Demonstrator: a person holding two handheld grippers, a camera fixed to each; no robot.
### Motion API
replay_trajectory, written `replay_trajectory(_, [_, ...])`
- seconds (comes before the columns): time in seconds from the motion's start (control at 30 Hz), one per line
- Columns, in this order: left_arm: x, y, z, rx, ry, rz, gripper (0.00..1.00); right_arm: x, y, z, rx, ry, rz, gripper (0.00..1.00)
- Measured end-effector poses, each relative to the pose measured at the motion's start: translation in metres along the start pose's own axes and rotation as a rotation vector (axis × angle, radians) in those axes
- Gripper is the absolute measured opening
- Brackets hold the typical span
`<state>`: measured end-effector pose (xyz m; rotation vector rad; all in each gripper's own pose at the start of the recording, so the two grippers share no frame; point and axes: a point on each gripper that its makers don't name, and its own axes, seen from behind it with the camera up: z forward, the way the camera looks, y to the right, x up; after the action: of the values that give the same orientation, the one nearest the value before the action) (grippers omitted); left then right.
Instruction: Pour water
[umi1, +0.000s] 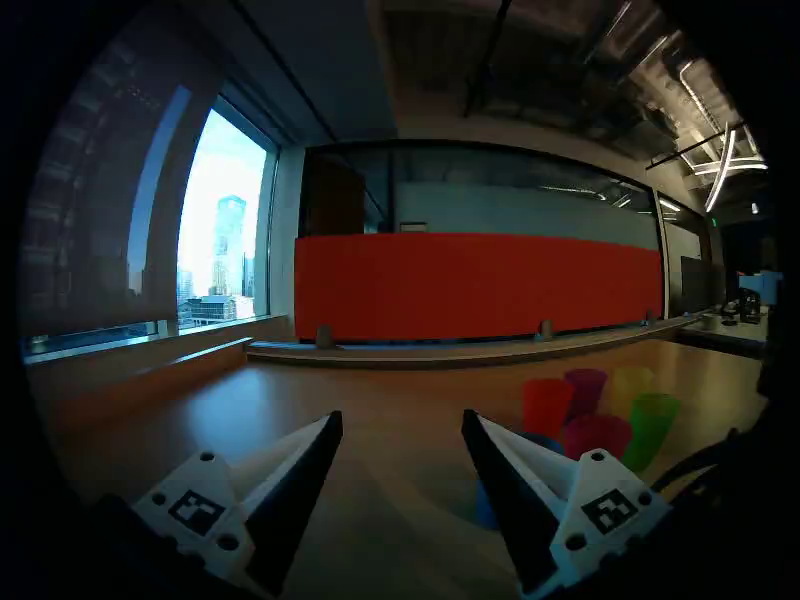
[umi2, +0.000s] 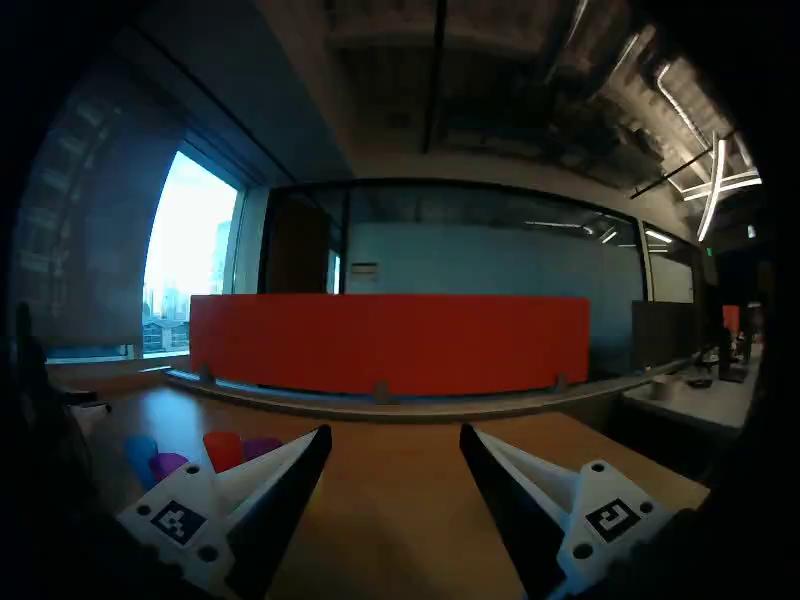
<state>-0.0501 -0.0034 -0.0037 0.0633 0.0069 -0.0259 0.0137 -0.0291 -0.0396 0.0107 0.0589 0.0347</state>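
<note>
In the left gripper view my left gripper (umi1: 400, 425) hangs open over the wooden table (umi1: 400, 400), nothing between its fingers. To its right stands a cluster of plastic cups: a red cup (umi1: 546, 405), a magenta cup (umi1: 597, 435), a purple cup (umi1: 586, 388), a yellow cup (umi1: 631, 385), a green cup (umi1: 652, 428), and a blue cup (umi1: 485, 503) partly hidden behind the right finger. In the right gripper view my right gripper (umi2: 395, 440) is open and empty above the table (umi2: 400, 500). Cups sit at its left: blue (umi2: 141, 453), red (umi2: 223, 450), purple (umi2: 166, 465).
A red partition (umi1: 470, 283) runs along the table's far edge, with glass walls behind it. A bright window (umi1: 220, 240) and a ledge lie to the left. Another desk with small items (umi2: 690, 390) stands at the right.
</note>
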Motion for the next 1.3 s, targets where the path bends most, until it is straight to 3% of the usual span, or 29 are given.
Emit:
replay_trajectory(0.3, [0.000, 0.000, 0.000, 0.000, 0.000, 0.000, 0.88, -0.016, 0.004, 0.010, 0.005, 0.040, 0.027, 0.99])
replay_trajectory(0.67, [0.000, 0.000, 0.000, 0.000, 0.000, 0.000, 0.88, -0.039, 0.021, 0.018, -0.042, 0.042, 0.035, 0.99])
replay_trajectory(1.3, [0.000, 0.000, 0.000, 0.000, 0.000, 0.000, 0.88, -0.075, 0.035, 0.027, -0.055, -0.013, 0.032, 0.99])
